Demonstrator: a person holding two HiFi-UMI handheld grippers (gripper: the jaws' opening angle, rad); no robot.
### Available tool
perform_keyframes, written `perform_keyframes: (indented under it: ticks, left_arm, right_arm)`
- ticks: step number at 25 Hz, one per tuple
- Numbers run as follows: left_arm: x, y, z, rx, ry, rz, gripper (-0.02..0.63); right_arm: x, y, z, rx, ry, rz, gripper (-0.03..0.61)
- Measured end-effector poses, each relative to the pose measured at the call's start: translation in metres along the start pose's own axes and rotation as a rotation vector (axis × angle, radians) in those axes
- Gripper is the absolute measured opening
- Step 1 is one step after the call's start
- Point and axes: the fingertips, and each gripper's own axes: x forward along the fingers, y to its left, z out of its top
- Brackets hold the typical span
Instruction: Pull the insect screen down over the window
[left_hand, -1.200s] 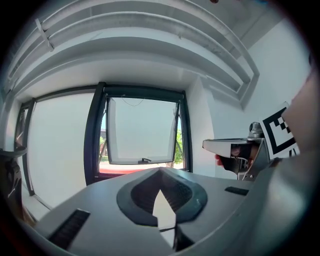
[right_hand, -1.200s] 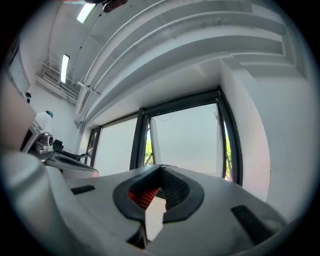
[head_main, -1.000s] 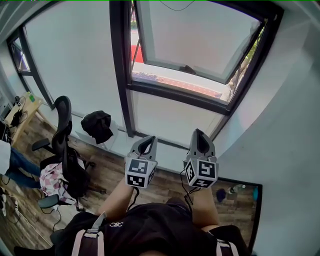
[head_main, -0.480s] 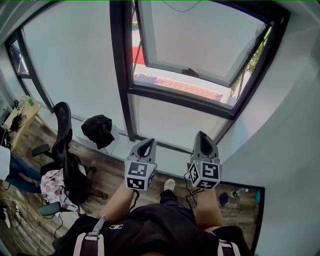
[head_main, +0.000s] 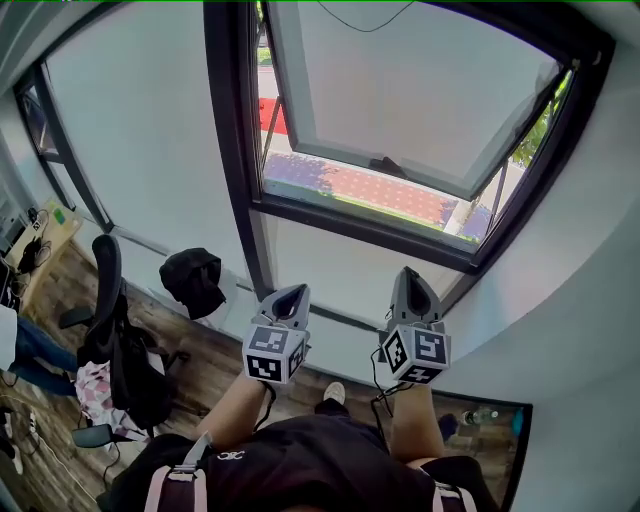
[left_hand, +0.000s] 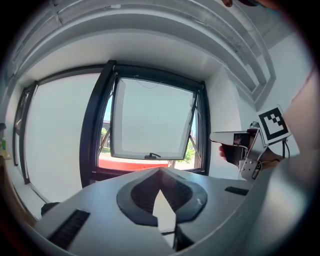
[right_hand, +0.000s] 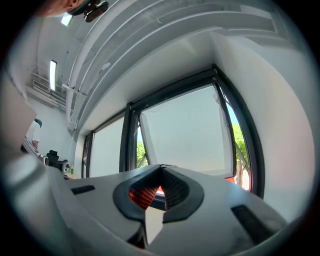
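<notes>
A dark-framed window (head_main: 356, 213) stands ahead, and its white sash (head_main: 420, 90) is swung outward, with a black handle (head_main: 388, 166) on its lower rail. Red paving and greenery show through the gap below the sash. No insect screen shows across the opening. My left gripper (head_main: 291, 293) and right gripper (head_main: 409, 275) are held side by side below the sill, both shut and empty. In the left gripper view the closed left gripper (left_hand: 160, 170) points at the sash (left_hand: 150, 125), with the right gripper (left_hand: 215, 136) to its right. In the right gripper view the closed right gripper (right_hand: 161, 169) points at the sash (right_hand: 185, 135).
A black bag (head_main: 193, 280) lies on the low ledge left of the window. An office chair (head_main: 105, 300) draped with clothes stands at the left, a desk (head_main: 40, 225) behind it. A person's leg (head_main: 15, 345) shows at the left edge. A white wall (head_main: 580, 300) closes the right side.
Both grippers and the head view have moved toward the window, which looms larger. The chair and bag have slid left and down in view. The jaws have stayed shut.
</notes>
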Motion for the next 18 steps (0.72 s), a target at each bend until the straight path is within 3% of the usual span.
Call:
perform_keyframes:
  ticks: [6,18]
  left_arm:
    - [0.097,0.007,0.023,-0.025,0.014,0.003,0.012]
    - [0.249,0.018,0.067,0.042,-0.001,0.052,0.012]
  right_arm:
    - [0.077,-0.061,-0.002,-0.016,0.008,-0.016,0.003]
    - [0.194,-0.147,-0.028,-0.013,0.051,0.001,0.003]
